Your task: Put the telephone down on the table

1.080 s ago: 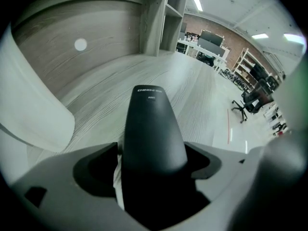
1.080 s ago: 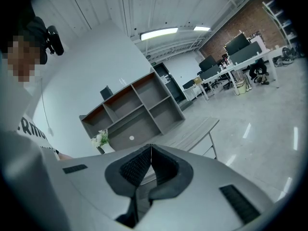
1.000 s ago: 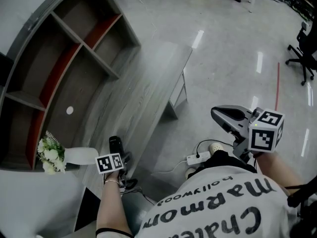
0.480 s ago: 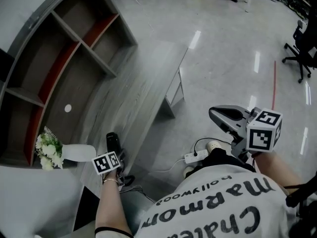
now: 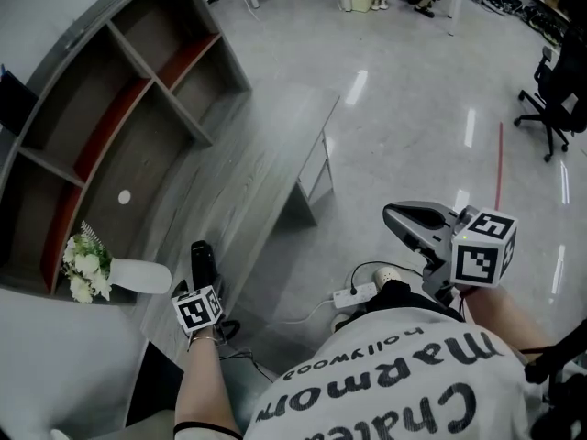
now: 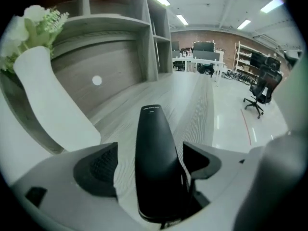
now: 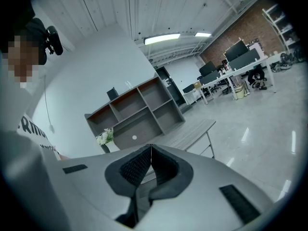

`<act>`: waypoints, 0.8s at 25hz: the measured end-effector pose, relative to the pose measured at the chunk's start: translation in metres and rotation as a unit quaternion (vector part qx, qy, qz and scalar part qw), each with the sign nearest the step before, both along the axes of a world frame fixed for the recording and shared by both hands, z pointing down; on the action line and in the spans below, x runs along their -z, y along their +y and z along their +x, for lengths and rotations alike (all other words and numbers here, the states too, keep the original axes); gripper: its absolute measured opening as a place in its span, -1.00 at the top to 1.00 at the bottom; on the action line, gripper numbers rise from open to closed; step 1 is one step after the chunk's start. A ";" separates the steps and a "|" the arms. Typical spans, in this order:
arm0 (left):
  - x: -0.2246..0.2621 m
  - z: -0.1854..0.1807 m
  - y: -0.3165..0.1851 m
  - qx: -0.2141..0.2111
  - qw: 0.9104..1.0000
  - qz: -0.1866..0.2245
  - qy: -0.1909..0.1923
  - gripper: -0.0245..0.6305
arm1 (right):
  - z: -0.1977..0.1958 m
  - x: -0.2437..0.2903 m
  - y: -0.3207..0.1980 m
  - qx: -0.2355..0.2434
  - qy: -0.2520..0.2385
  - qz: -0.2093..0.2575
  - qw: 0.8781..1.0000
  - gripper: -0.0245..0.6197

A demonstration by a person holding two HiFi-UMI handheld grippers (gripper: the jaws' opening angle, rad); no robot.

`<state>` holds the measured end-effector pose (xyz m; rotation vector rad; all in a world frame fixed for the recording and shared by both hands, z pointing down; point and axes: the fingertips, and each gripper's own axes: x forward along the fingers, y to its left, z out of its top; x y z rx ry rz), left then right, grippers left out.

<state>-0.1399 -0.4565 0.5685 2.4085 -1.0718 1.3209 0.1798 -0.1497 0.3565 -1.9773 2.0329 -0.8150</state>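
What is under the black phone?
The grey wooden table lies under the telephone, which the left gripper holds between its jaws. The gripper's body covers the phone's lower end, so whether it touches the table cannot be seen.

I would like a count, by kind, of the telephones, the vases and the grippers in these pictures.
telephone: 1
vase: 1
grippers, the left gripper and the right gripper: 2
total: 4
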 end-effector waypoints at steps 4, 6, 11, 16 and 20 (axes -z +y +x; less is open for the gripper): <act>0.019 -0.011 0.000 0.040 0.997 0.036 0.055 -0.30 | -0.012 0.002 0.005 0.008 0.008 0.004 1.000 0.89; 0.032 -0.014 0.003 0.059 0.993 0.037 0.093 -0.30 | -0.020 0.005 0.007 0.013 0.013 0.006 1.000 0.89; 0.064 -0.014 0.016 0.082 0.979 0.043 0.182 -0.29 | -0.047 0.011 0.009 0.040 0.027 0.003 0.999 0.89; 0.097 -0.013 0.030 0.085 0.964 0.060 0.246 -0.27 | -0.083 0.011 0.000 0.068 0.025 0.006 0.997 0.89; 0.121 -0.022 0.047 0.083 0.948 0.097 0.292 0.03 | -0.107 0.005 -0.012 0.100 0.021 0.003 0.995 0.89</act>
